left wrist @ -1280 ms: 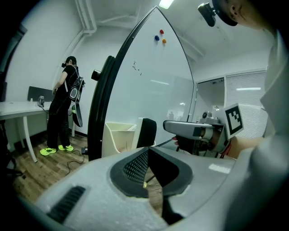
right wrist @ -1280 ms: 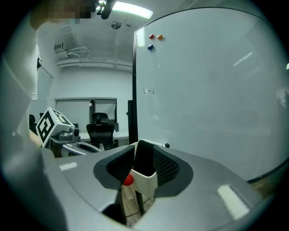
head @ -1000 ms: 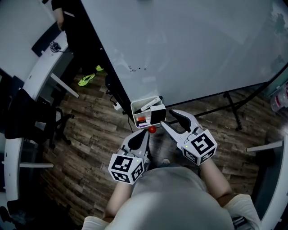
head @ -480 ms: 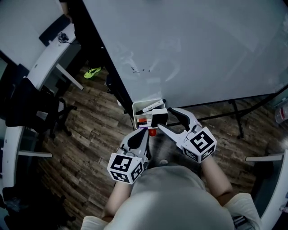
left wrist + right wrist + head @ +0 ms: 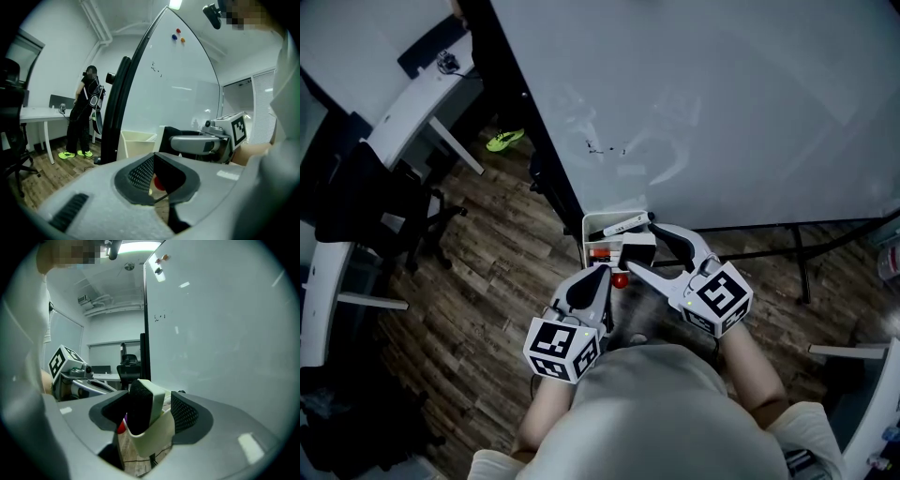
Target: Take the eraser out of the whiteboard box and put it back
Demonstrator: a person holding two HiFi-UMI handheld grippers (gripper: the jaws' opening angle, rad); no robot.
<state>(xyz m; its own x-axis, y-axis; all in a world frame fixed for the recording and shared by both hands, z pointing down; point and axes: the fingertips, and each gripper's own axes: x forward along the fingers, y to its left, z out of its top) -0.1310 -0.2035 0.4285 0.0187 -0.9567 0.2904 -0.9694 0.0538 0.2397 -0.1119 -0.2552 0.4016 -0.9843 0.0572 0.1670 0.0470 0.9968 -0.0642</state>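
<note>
The cream whiteboard box (image 5: 598, 225) hangs at the bottom edge of the whiteboard (image 5: 722, 94). The eraser (image 5: 140, 406), black felt on a white back, stands upright in the box (image 5: 154, 437). My right gripper (image 5: 152, 401) is open, its jaws just having been opening, with the eraser between them. The right pad is clear of the eraser and the left pad lies close to the felt. In the head view my right gripper (image 5: 645, 253) straddles the eraser (image 5: 637, 253). My left gripper (image 5: 602, 274) hovers just below the box, shut and empty.
A white marker (image 5: 619, 225) lies in the box and a small red round thing (image 5: 621, 279) sits under it. The whiteboard's black stand legs (image 5: 797, 253) spread over the wood floor. An office chair (image 5: 366, 206) and a desk (image 5: 403, 103) are at left. A person (image 5: 84, 112) stands beyond the board.
The right gripper's jaws have spread wider and now reach around the eraser standing in the box. The left gripper has hardly moved. The head view has shifted a little.
</note>
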